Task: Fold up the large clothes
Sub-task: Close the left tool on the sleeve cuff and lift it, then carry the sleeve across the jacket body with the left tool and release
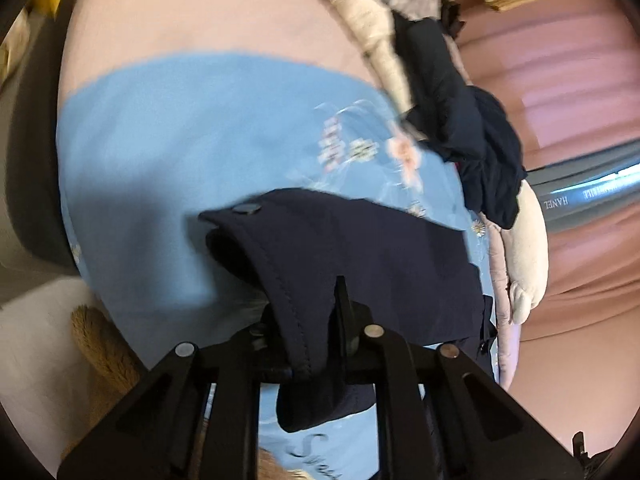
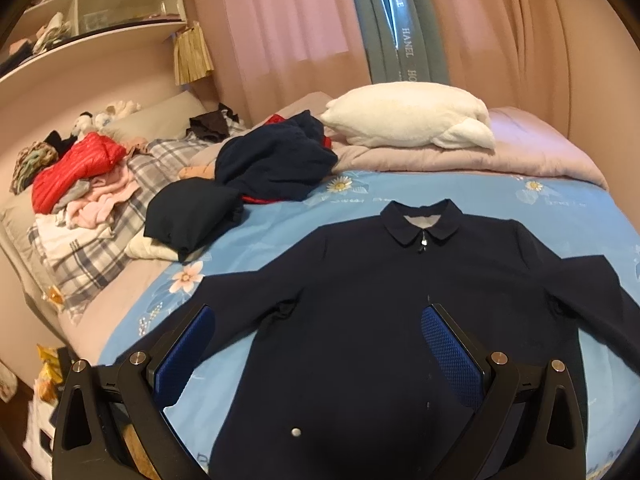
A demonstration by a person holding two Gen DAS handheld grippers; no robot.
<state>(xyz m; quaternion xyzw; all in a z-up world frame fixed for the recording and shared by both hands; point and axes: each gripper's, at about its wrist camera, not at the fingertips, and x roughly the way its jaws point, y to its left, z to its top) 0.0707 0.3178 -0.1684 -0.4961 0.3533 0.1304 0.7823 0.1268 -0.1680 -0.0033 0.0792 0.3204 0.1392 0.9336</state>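
Note:
A dark navy jacket [image 2: 384, 300] with a collar and zip lies flat, front up, on a light blue flowered sheet [image 2: 520, 208], sleeves spread to both sides. My right gripper [image 2: 320, 344] is open above its lower body, blue pads [image 2: 452, 356] apart, holding nothing. My left gripper [image 1: 308, 320] is shut on a sleeve cuff of the jacket [image 1: 320, 248], which has a snap button [image 1: 247, 209] and is lifted off the sheet [image 1: 180, 140]. The left view is blurred.
A heap of dark clothes [image 2: 256, 176] and a red jacket [image 2: 76, 172] lie on the bed's left side. A white pillow [image 2: 408, 120] sits on a pink quilt [image 2: 520, 152] behind. Pink curtains [image 2: 520, 40] and shelves [image 2: 100, 4] stand beyond.

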